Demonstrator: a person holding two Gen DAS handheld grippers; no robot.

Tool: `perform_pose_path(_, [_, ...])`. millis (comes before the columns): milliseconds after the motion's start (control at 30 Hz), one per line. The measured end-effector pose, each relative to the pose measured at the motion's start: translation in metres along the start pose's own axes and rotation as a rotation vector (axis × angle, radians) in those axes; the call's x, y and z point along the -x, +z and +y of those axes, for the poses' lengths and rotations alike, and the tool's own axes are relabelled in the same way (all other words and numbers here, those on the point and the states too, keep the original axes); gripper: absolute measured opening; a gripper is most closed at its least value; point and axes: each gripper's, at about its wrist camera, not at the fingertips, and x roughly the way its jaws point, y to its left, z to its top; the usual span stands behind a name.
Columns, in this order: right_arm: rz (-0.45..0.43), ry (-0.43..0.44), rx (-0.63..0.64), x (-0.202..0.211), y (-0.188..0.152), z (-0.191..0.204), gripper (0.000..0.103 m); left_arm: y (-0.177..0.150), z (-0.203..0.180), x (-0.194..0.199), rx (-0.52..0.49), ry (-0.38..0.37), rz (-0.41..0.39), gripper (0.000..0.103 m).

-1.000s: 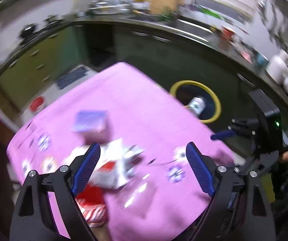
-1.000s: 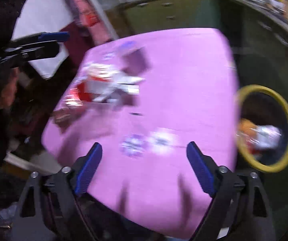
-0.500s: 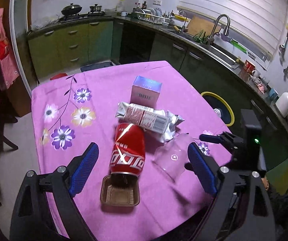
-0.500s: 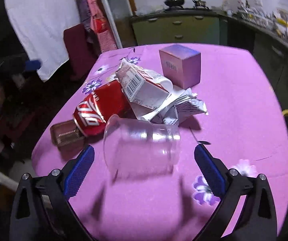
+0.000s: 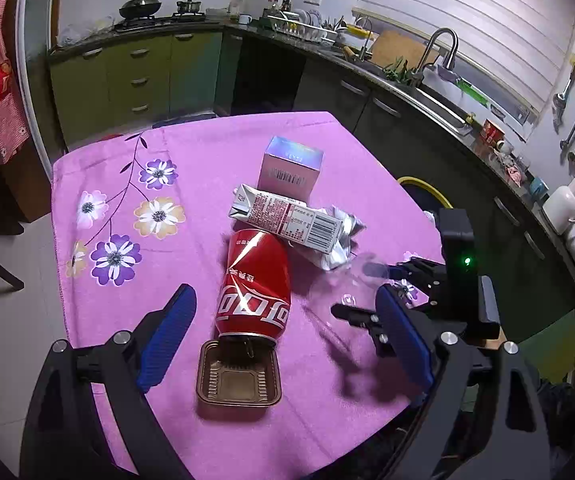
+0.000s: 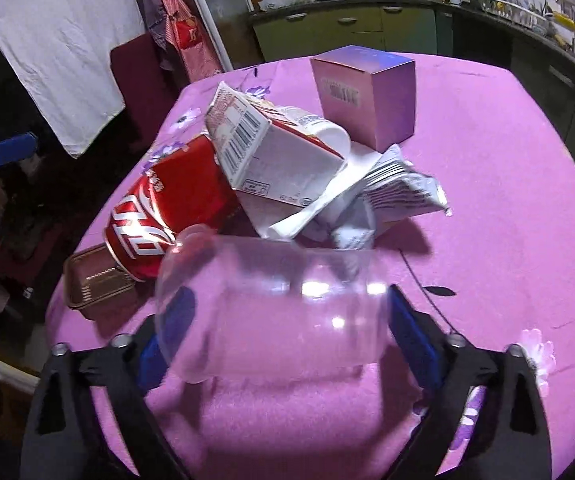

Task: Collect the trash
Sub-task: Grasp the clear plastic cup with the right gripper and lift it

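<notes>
Clear plastic cup (image 6: 275,312), empty, lies between spread right gripper (image 6: 287,332); left gripper (image 5: 285,340) spread.

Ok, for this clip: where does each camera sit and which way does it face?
Left wrist: on the left gripper, looking down across the pink table toward the kitchen counter; its blue fingers show.
Right wrist: on the right gripper, low at the table edge, facing the trash pile; its fingers straddle the clear cup.
Shared: red can, carton, purple box, brown tray.
</notes>
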Motion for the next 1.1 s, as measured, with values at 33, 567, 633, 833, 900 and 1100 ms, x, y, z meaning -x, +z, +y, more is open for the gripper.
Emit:
perform_pose_path(33, [-0.008, -0.012, 0.007, 0.000, 0.001, 0.000, 0.084, 0.000, -0.001, 0.000, 0.000, -0.001, 0.000, 0.086])
perform_pose_path(567, [-0.207, -0.203, -0.124, 0.130, 0.000, -0.088, 0.083, -0.002, -0.003, 0.000, 0.005, 0.003, -0.007, 0.088])
perform_pose_path(633, [-0.213, -0.329, -0.199, 0.147, 0.005, -0.135, 0.084, -0.004, -0.002, -0.001, 0.014, 0.003, -0.008, 0.089])
perform_pose_path(833, [-0.082, -0.536, -0.362, 0.127, 0.009, -0.259, 0.084, -0.009, -0.001, -0.002, 0.036, 0.005, -0.002, 0.089])
perform_pose_path(900, [-0.036, -0.581, -0.392, 0.112, 0.006, -0.289, 0.084, -0.010, -0.003, -0.001, 0.040, 0.008, 0.002, 0.089])
perform_pose_path(1100, [0.009, -0.640, -0.467, 0.089, -0.002, -0.343, 0.096, -0.011, -0.001, -0.001, 0.060, 0.003, 0.027, 0.090])
